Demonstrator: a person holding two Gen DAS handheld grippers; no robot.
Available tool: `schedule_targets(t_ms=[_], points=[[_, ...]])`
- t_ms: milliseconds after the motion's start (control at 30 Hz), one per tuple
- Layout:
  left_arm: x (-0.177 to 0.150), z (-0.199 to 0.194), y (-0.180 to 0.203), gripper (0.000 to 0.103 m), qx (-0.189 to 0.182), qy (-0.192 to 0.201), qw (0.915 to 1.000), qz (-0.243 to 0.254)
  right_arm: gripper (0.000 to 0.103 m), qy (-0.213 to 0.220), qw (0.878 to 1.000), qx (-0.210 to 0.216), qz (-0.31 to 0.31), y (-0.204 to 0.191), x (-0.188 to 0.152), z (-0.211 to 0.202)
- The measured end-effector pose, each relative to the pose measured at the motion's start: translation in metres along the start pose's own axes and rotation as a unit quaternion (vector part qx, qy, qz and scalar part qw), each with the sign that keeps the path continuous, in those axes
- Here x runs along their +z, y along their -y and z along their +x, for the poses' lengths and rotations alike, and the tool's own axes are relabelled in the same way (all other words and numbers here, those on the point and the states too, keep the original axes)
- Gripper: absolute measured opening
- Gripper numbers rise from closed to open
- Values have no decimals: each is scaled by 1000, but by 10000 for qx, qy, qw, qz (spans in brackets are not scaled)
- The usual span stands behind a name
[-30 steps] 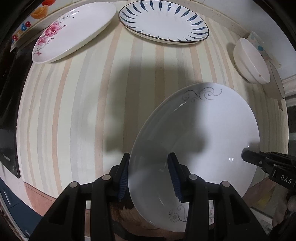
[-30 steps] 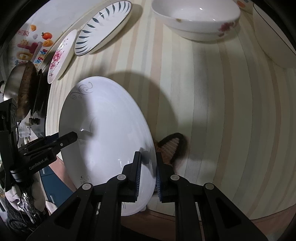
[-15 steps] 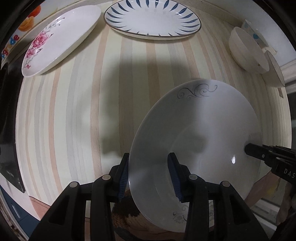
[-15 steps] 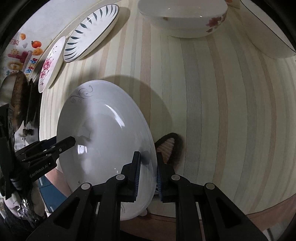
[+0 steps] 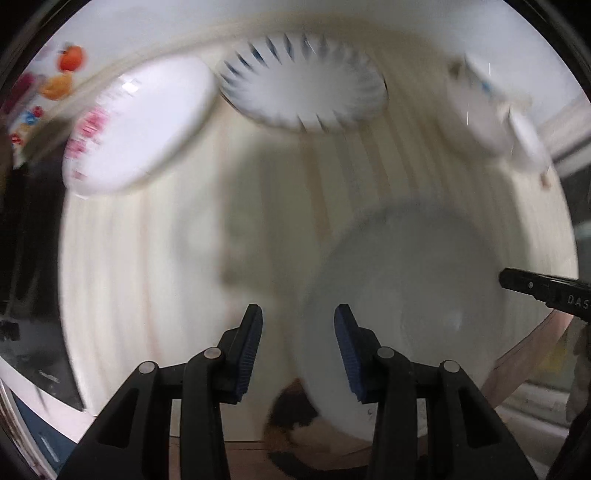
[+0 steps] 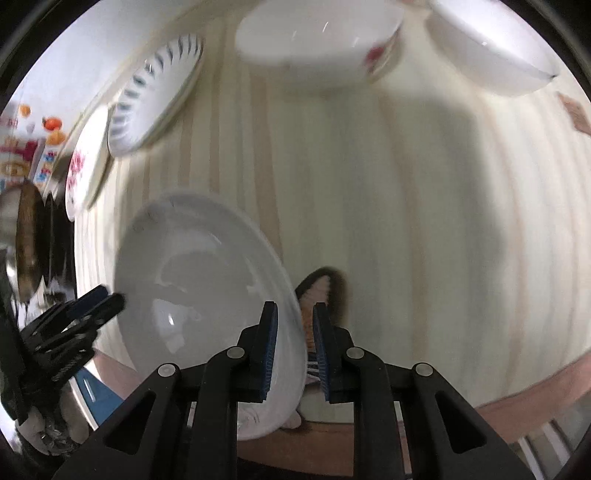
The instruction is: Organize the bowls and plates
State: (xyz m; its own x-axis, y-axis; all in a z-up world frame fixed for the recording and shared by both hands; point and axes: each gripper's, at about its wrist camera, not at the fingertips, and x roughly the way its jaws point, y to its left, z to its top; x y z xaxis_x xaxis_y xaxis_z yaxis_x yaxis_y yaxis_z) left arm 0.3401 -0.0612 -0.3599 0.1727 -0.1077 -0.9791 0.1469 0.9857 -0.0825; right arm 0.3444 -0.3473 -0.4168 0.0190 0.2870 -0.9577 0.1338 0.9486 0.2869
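i am gripping the white plate point(image 6: 207, 280) by its rim with my right jaws point(image 6: 294, 350), holding it tilted above the near edge of the striped surface point(image 6: 388, 184). my left jaws point(image 5: 298, 349) are spread apart, the plate's rim lying between them without being pinched. both views are blurring.

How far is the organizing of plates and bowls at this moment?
Done: no stack shows yet. In hand: the right gripper pinches the white plate at its rim; the left gripper stands open around its opposite rim. Left: the floral plate, the blue-patterned plate and two bowls lie separate on the striped table.
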Motion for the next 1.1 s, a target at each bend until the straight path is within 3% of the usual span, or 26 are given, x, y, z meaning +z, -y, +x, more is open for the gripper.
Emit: schedule_targets(t_ms=[167,233,367,500,700,933,967,1000,1033,1100], points=[[26,-44,-65,44,90,597,9935,-967,26,747,9963,86,-421,-50,25,-60],[39,-35,-98,44,271,607,9875,-1427,40,937,9919,362,-779,-90,48,-68],[57,-11,-160,44,344,408,9719,-2293,43,1107,9804,694,-1475,-179,103,-51],[69,11,-193,44,371,230,9624,-2682,43,928,9710,762,-2067,-254,156,-6],[78,34,-212,44,322,82,9566,-2896,43,703,9580,349,-2758,-315,211,55],[81,49,-215,44,236,116,9573,-2877,42,398,9609,202,-2733,-324,251,98],[82,48,-217,36,257,189,9579,-2853,38,358,9612,193,-2730,-325,253,103],[82,45,-216,30,334,286,9599,-2769,27,324,9608,201,-2746,-325,254,106],[82,44,-216,30,392,298,9605,-2738,19,274,9589,214,-2815,-326,255,112],[93,48,-221,29,373,336,9605,-2738,19,409,9534,266,-2978,-328,251,113]])
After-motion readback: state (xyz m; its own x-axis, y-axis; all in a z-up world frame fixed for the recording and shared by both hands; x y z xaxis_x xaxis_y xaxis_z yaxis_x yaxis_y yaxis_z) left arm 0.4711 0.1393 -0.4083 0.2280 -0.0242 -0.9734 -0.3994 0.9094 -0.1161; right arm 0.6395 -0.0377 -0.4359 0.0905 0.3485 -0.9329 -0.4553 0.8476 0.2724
